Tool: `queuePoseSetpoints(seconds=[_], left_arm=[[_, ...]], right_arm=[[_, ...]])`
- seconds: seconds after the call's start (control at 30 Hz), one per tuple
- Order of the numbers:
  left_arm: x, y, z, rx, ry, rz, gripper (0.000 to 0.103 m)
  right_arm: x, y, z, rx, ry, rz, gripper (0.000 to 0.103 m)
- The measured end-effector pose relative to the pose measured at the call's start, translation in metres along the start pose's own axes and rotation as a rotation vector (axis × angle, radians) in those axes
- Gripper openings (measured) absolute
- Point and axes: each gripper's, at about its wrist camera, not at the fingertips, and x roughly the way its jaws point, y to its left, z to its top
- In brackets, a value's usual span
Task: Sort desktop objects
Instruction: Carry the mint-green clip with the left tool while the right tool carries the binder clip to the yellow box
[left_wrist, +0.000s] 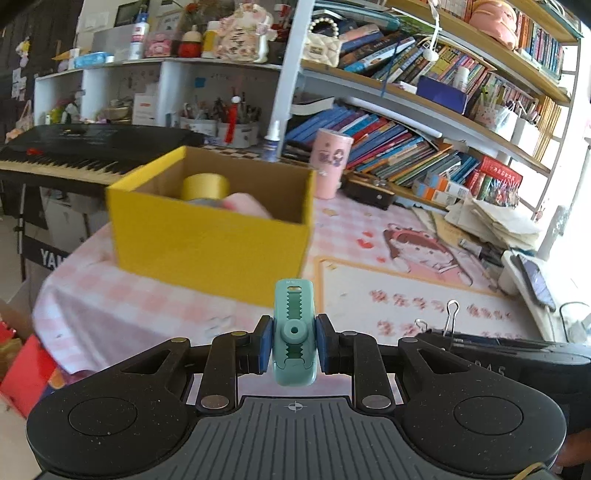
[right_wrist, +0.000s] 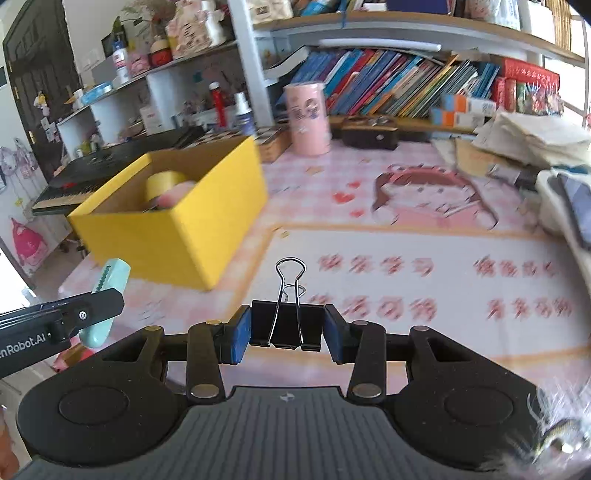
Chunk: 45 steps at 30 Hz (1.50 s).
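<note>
While both of my grippers hang above the pink checked tablecloth (right_wrist: 369, 155), each is clamped on a small object. My left gripper (left_wrist: 294, 345) pinches a mint-green retractable eraser (left_wrist: 294, 332) upright between its blue pads (left_wrist: 265, 345). My right gripper (right_wrist: 288, 330) squeezes a black binder clip (right_wrist: 288, 325) by its sides, with the wire handles pointing away from the camera. Ahead and to the left sits an open yellow cardboard box (right_wrist: 177, 236) on the table. Inside it I see a roll of yellow tape (left_wrist: 205, 186) and a blurred pink object (left_wrist: 245, 205) beside it. Shelves crowded with books (right_wrist: 388, 81) line the back, and a pink cylinder (right_wrist: 308, 118) stands near them.
</note>
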Motion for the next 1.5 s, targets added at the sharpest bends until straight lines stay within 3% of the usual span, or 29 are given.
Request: queuePoseSetpoints(seconds=[0.23,0.43,1.5], left_arm=[[-0.031,0.048,-0.018,0.005,0.038,0.005,0.023],[-0.046,0.071,-0.025,-0.016,0.042,-0.006,0.023],[-0.066,0.135,-0.020,-0.058,0.005,0.012,0.023]], right_arm=[[-0.008,0.061,-0.042,0.035,0.050,0.010,0.039],[-0.020,0.096,-0.056,0.017,0.057,0.011,0.039],[-0.013,0.177,-0.052,-0.104,0.053,0.060,0.039]])
